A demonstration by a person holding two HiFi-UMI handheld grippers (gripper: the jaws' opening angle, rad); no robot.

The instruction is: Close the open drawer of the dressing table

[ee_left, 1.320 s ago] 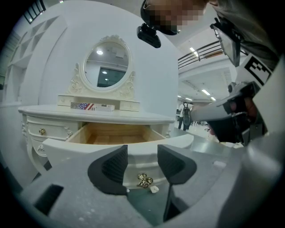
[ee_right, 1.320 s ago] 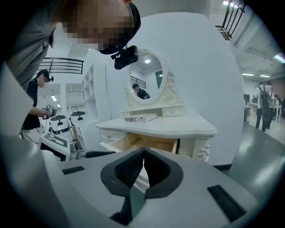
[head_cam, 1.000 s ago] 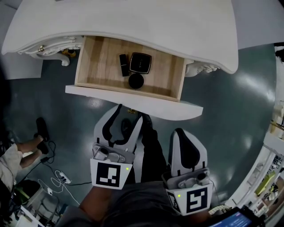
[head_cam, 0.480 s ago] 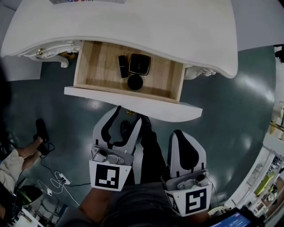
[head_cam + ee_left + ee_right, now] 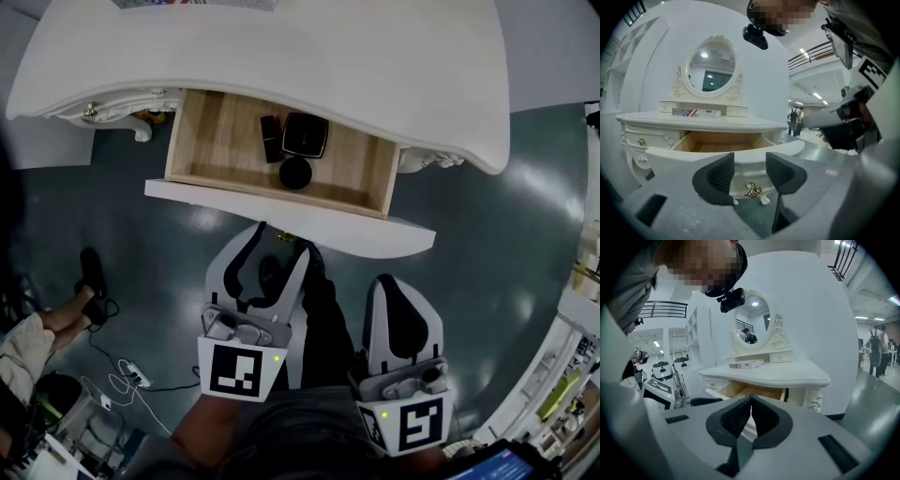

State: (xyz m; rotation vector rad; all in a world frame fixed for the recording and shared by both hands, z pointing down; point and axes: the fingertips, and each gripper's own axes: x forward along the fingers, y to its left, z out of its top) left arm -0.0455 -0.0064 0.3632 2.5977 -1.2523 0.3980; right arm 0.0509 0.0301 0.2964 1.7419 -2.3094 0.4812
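Teal floor (image 5: 487, 216), power strip (image 5: 132, 379) left; open drawer (image 5: 281, 208) holds cosmetics (image 5: 305, 134).

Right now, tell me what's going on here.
A person stands at a white dressing table with a gripper in each hand. Its drawer is pulled open, with small dark items inside. The left gripper has its fingers apart, lined up with the drawer's brass knob but not closed on it. The right gripper is shut, empty and held back.
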